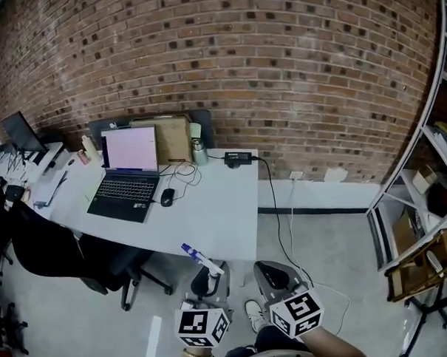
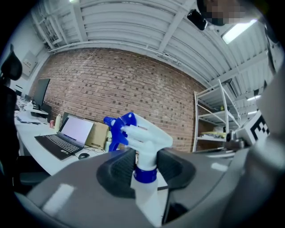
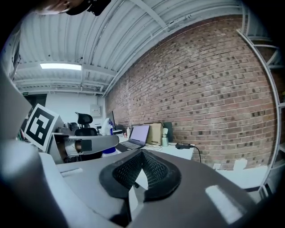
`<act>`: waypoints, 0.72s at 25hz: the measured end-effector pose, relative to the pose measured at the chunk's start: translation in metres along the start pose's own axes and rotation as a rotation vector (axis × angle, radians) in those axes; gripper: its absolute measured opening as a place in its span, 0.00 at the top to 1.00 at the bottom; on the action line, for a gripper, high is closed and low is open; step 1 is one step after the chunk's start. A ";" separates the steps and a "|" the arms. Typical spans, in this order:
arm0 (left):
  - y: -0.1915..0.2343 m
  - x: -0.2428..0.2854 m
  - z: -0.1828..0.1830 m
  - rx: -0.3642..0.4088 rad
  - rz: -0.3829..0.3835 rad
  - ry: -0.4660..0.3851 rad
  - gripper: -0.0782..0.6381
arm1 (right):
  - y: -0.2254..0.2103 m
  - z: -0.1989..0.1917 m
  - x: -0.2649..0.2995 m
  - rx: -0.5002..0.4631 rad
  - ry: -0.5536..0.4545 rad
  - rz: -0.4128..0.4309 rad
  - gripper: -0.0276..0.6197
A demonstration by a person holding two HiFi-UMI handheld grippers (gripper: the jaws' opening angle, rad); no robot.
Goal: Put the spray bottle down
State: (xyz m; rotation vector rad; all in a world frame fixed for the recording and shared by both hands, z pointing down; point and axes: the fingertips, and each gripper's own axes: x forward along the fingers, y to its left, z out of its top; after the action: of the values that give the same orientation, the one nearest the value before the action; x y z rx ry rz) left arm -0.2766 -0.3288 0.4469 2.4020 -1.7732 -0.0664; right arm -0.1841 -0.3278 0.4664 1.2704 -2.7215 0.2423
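A white spray bottle [image 1: 210,265] with a blue nozzle and blue collar stands upright between the jaws of my left gripper [image 1: 206,277], low in the head view, in front of the desk's near corner. In the left gripper view the left gripper [image 2: 145,167] is shut on the spray bottle [image 2: 143,139] at its neck, just above the collar, nozzle pointing left. My right gripper [image 1: 276,277] is beside it on the right. In the right gripper view the right gripper [image 3: 141,161] has its pads together with nothing between them; the spray bottle [image 3: 106,126] shows at the left.
A pale desk [image 1: 227,220] carries an open laptop [image 1: 127,174], a mouse [image 1: 167,197], a cardboard box [image 1: 172,139], a small bottle [image 1: 199,151] and a power brick [image 1: 239,158] with its cable. A black chair [image 1: 53,249] stands left, metal shelving [image 1: 424,202] right, a brick wall behind.
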 end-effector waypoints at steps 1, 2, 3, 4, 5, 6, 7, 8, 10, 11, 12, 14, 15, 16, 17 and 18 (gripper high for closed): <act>0.007 0.010 0.001 -0.001 0.009 -0.006 0.70 | -0.004 0.003 0.012 -0.007 0.000 0.013 0.96; 0.014 0.021 0.003 -0.003 0.018 -0.011 0.70 | -0.009 0.007 0.024 -0.015 -0.003 0.028 0.96; 0.020 0.032 0.004 -0.004 0.024 -0.015 0.70 | -0.014 0.011 0.036 -0.022 -0.006 0.040 0.96; 0.027 0.043 0.005 -0.004 0.029 -0.016 0.70 | -0.020 0.015 0.048 -0.028 -0.009 0.049 0.96; 0.033 0.055 0.006 -0.002 0.034 -0.017 0.70 | -0.027 0.019 0.059 -0.031 -0.012 0.053 0.96; 0.039 0.067 0.008 0.003 0.041 -0.018 0.70 | -0.034 0.023 0.071 -0.032 -0.014 0.055 0.96; 0.045 0.079 0.011 0.010 0.047 -0.021 0.70 | -0.041 0.027 0.082 -0.030 -0.015 0.056 0.96; 0.051 0.091 0.014 0.019 0.054 -0.026 0.70 | -0.048 0.030 0.093 -0.026 -0.015 0.056 0.96; 0.061 0.113 0.019 0.040 0.066 -0.038 0.70 | -0.059 0.036 0.113 -0.012 -0.015 0.062 0.96; 0.065 0.123 0.021 0.051 0.074 -0.047 0.70 | -0.063 0.039 0.124 -0.007 -0.017 0.067 0.96; 0.069 0.133 0.022 0.060 0.083 -0.055 0.70 | -0.067 0.042 0.134 -0.005 -0.019 0.074 0.96; 0.077 0.152 0.022 0.073 0.097 -0.069 0.70 | -0.074 0.045 0.152 -0.005 -0.020 0.086 0.96; 0.080 0.160 0.021 0.076 0.101 -0.072 0.70 | -0.077 0.046 0.159 -0.004 -0.020 0.091 0.96; 0.083 0.167 0.020 0.076 0.104 -0.072 0.70 | -0.080 0.047 0.166 -0.002 -0.018 0.096 0.96; 0.085 0.173 0.019 0.075 0.106 -0.070 0.70 | -0.082 0.048 0.171 0.001 -0.016 0.100 0.96; 0.088 0.178 0.017 0.071 0.108 -0.066 0.70 | -0.085 0.048 0.176 0.005 -0.013 0.104 0.96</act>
State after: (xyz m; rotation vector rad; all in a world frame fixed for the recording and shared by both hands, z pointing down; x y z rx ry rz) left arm -0.3087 -0.5255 0.4529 2.3732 -1.9631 -0.0723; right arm -0.2335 -0.5227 0.4593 1.1363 -2.8030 0.2523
